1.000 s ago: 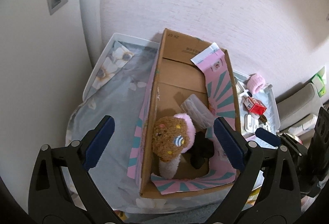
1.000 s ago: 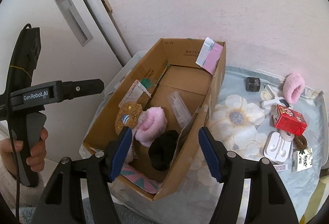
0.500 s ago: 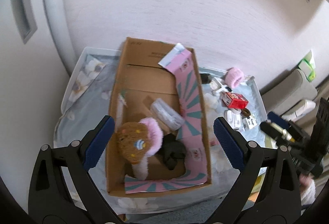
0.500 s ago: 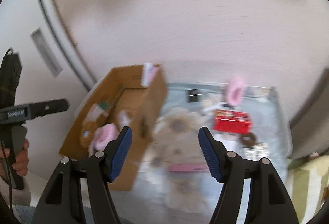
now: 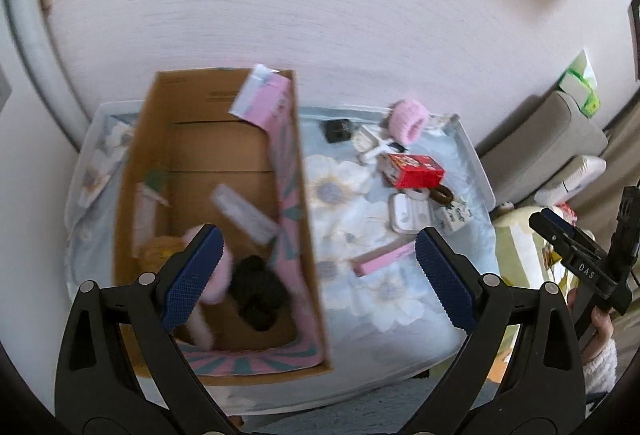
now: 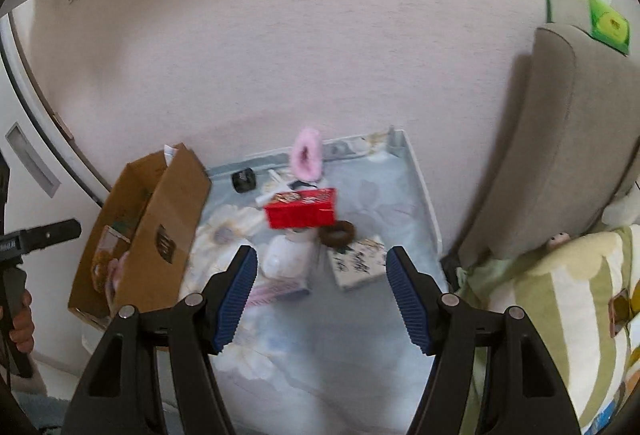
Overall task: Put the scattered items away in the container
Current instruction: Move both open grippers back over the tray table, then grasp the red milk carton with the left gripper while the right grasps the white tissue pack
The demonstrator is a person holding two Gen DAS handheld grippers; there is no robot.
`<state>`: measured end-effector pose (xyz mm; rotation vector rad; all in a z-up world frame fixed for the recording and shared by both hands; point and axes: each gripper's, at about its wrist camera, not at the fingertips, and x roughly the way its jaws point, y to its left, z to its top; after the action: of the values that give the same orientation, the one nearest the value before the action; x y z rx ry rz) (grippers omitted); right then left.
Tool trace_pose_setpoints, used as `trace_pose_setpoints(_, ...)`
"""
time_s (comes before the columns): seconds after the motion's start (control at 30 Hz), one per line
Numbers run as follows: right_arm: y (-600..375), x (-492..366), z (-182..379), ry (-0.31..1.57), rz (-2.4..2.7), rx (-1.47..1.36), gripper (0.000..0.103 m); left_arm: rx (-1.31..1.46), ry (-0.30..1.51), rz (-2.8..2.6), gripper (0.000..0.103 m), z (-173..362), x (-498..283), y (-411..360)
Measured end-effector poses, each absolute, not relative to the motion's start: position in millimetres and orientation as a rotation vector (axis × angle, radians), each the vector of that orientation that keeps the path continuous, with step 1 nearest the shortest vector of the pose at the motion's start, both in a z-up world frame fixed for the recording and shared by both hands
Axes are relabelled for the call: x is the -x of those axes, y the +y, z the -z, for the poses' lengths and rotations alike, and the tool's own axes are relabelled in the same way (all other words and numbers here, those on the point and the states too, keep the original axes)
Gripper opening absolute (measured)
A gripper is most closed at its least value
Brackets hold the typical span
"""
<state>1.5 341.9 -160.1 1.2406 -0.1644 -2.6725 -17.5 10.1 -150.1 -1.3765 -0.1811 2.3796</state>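
Jaws spread, red box beyond.

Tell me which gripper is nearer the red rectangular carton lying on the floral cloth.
Right. The right gripper hovers open just short of the red rectangular carton. The left gripper hovers open over the cardboard box's near wall.

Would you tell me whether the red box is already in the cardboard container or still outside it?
Outside. The red box lies on the floral cloth, right of the cardboard container, among other loose items.
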Motion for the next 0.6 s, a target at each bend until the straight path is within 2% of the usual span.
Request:
trace_pose_setpoints(0.13, 353.4, -0.3, 165.7, -0.124, 2.673, -1.253, 0.063, 1.398, -0.146, -2.325, 0.097, 153.3, 21.0, 46.1)
trace_pose_setpoints(0.33, 359.6, 8.4, 185.8, -0.168, 2.583, -1.283, 0.063, 1.489, -0.084, -2.237, 0.097, 164.1, 29.0, 104.8)
trace_pose_setpoints(0.6, 347.4, 20.2, 219.0, 0.015, 2.471, -1.328, 0.063, 1.576, 0.042, -2.22, 0.097, 194.9, 66.0, 188.0)
